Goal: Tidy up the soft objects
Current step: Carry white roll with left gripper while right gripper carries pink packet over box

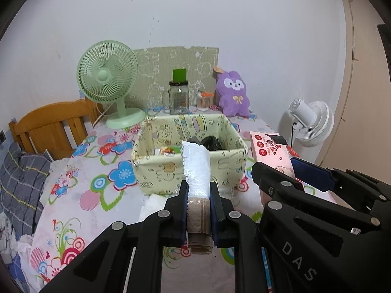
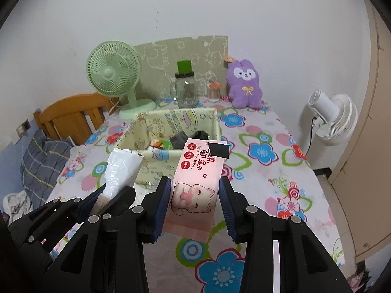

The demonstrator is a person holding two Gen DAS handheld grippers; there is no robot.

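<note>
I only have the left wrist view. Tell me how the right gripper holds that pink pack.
Observer: The right gripper is shut on the wipes pack, one pad on each long side, level with the cat drawing.
Operator: Now check the table right of the basket.
Observer: Right of the basket, only floral tablecloth shows, as far as the table's edge.

Left claw [image 1: 199, 204] clamped, right claw [image 2: 194, 204] gripping
</note>
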